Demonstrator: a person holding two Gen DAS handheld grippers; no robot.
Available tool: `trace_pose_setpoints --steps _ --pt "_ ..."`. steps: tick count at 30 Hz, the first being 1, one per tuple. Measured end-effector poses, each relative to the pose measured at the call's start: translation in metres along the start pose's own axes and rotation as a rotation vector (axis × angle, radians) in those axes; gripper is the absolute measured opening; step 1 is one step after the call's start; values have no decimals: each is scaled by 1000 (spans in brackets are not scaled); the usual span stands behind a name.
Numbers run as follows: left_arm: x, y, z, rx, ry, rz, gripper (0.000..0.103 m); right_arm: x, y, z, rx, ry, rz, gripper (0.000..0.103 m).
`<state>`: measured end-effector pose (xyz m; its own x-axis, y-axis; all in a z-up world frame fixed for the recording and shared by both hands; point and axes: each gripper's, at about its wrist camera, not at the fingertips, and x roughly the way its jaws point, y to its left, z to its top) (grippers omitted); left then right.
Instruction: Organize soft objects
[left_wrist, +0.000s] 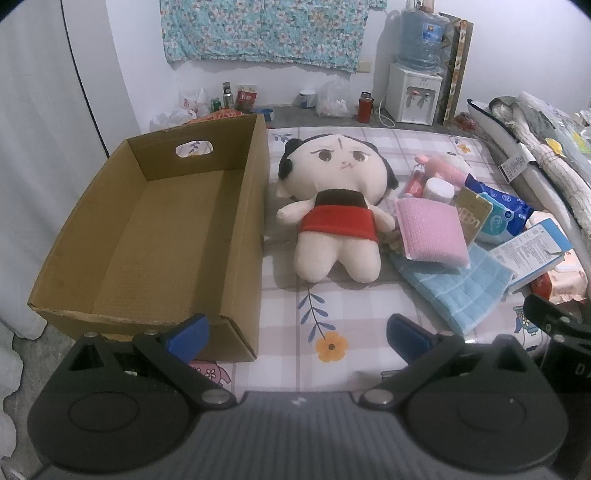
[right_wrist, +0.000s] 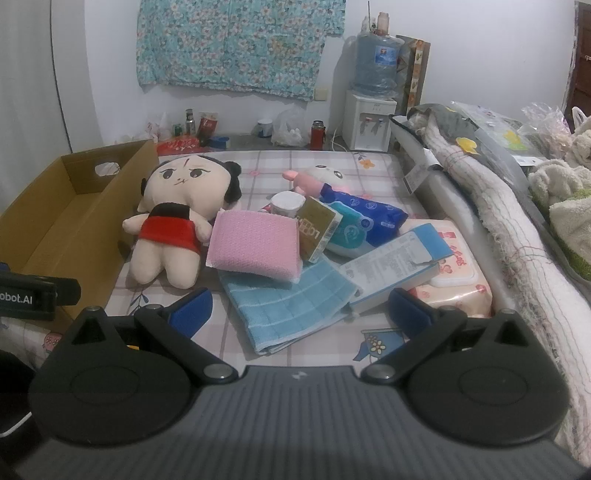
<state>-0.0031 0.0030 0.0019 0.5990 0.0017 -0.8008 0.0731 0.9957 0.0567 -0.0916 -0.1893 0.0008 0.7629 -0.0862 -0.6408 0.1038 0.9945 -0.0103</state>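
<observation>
A cream plush doll (left_wrist: 332, 206) (right_wrist: 177, 218) in a red skirt lies face up on the checked bed sheet, just right of an empty cardboard box (left_wrist: 147, 236) (right_wrist: 55, 221). Right of the doll, a pink sponge pad (left_wrist: 432, 232) (right_wrist: 255, 247) rests on a light blue towel (left_wrist: 458, 291) (right_wrist: 291, 306). Behind them lies a small pink and white plush (left_wrist: 443, 166) (right_wrist: 317, 177). My left gripper (left_wrist: 297, 338) is open over the sheet, near the box's front corner. My right gripper (right_wrist: 299, 312) is open just above the towel's near edge. Neither holds anything.
Packets, a blue tissue pack (right_wrist: 362, 221), a blue-edged box (right_wrist: 391, 266), a wet-wipe pack (right_wrist: 458, 280) and a white cup (right_wrist: 284, 205) crowd the right pile. Folded bedding (right_wrist: 491, 206) runs along the right. A water dispenser (right_wrist: 369, 118) and bottles stand at the back wall.
</observation>
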Motion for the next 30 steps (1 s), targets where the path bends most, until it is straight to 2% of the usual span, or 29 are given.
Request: trace_pose_setpoints --steps 30 --pt "6 2 -5 -1 13 -3 103 4 -3 -3 11 21 -6 102"
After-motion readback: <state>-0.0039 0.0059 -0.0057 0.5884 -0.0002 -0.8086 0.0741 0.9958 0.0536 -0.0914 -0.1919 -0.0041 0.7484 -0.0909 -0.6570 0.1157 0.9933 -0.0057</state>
